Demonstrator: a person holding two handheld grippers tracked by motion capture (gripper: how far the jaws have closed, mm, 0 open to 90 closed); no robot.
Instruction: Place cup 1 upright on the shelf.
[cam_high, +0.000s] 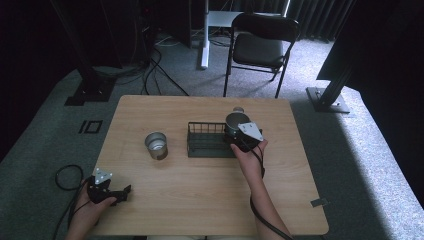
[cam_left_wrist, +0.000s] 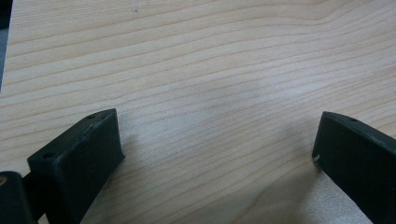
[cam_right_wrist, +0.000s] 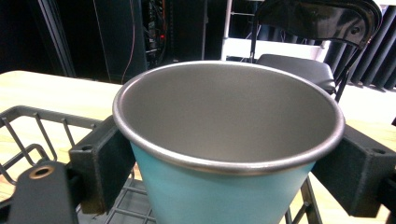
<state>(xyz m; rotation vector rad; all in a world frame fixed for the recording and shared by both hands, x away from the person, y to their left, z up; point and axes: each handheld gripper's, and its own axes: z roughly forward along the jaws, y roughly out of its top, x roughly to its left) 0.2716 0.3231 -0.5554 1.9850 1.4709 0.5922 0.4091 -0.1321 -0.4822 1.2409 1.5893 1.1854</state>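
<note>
Two hand-held grippers at a light wooden table (cam_high: 200, 200), logged as follows.

Item 1: right gripper (cam_high: 240, 135), black, with a grey three-cornered plate on top, held in the person's right hand (cam_high: 250, 152) at the right end of a black wire basket (cam_high: 206, 141). In the right gripper view its two black jaws press against opposite sides of a pale blue metal cup with a silver rim and grey inside (cam_right_wrist: 229, 140), clamped just under the rim. The cup stands upright, mouth up. It sits over the basket's wire grid; whether its base touches the basket floor cannot be told.

Item 2: left gripper (cam_high: 117, 195), black, also with a grey plate, held in the person's left hand (cam_high: 92, 202) near the table's front left corner, well apart from the basket. In the left gripper view its jaws stand wide apart over bare wood grain with nothing between them.

Item 3: black wire basket, rectangular, low-walled, placed near the table's middle, slightly right.

Item 4: second metal cup, silver-grey, round (cam_high: 156, 145), standing upright on the table to the left of the basket, near it but not touching.

Item 5: black folding chair (cam_high: 260, 47) on grey carpet beyond the table's far edge.

Item 6: black cable (cam_high: 65, 182) looping on the carpet beside the left gripper.
</note>
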